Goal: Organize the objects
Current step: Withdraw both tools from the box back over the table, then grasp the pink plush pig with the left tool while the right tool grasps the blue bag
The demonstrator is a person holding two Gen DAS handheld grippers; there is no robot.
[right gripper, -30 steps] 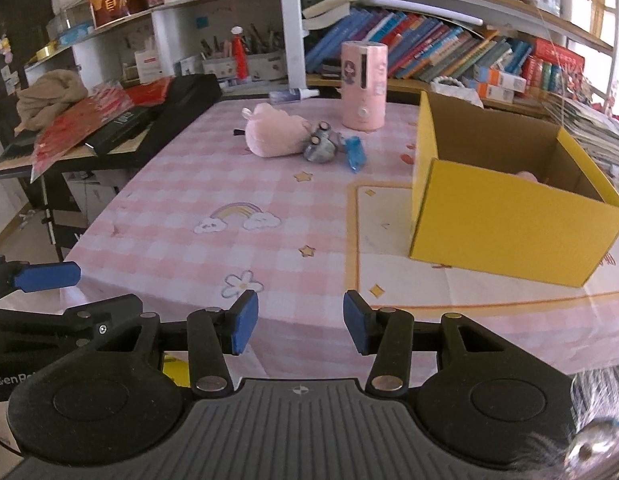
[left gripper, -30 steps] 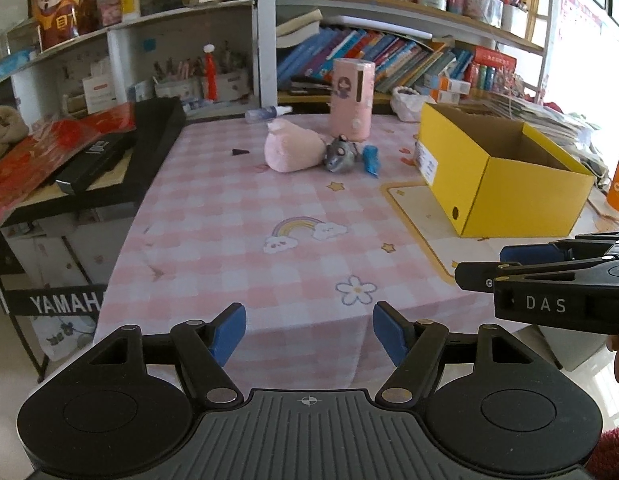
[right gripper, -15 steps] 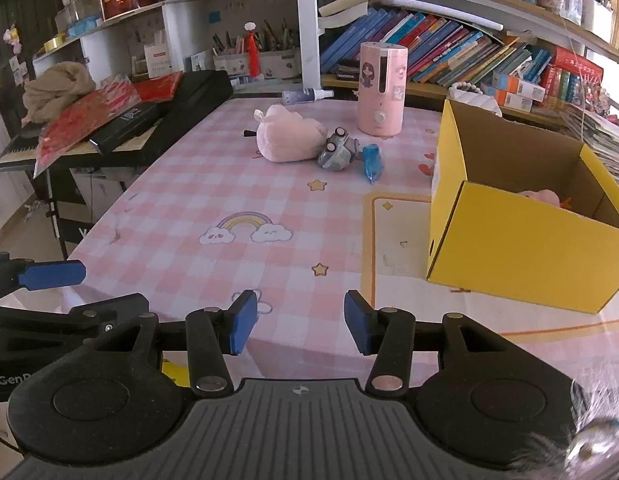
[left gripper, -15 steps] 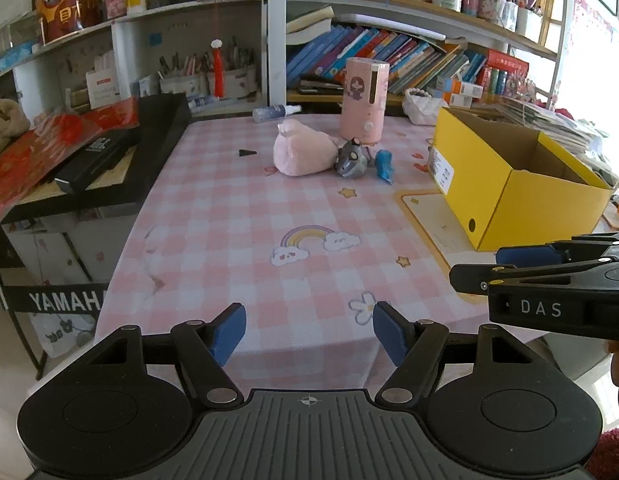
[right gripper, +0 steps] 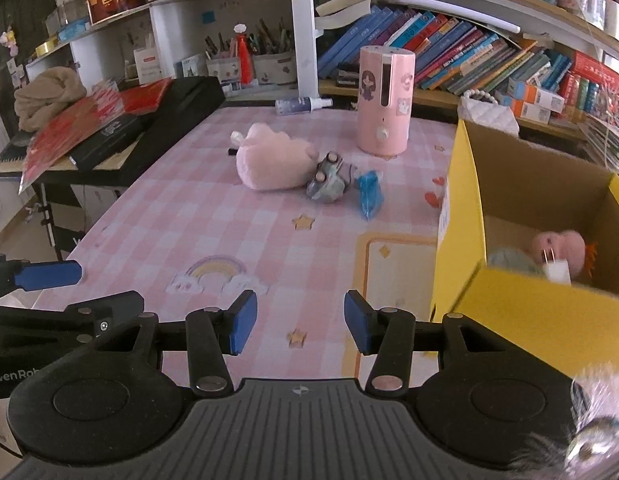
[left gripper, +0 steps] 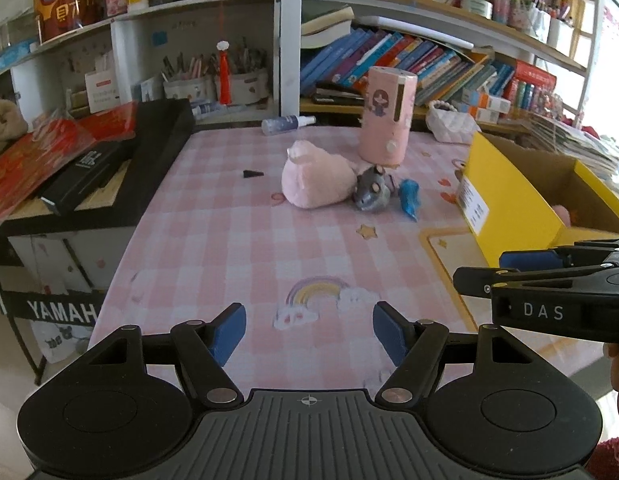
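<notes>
Both wrist cameras look forward from the table's [left gripper: 237,240] near edge, low and close; the right one sits nearer the yellow box [right gripper: 521,312]; both share the far-edge toys.

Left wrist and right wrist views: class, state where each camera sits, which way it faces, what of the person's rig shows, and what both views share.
Left wrist view: sits on the left gripper, facing along the pink checked table to the bookshelves; its open fingers show, with the right gripper at right.
Right wrist view: sits on the right gripper, facing likewise, nearer the yellow box; the left gripper shows at left.
Shared: pink plush, grey toy, blue toy, pink cylinder.
</notes>
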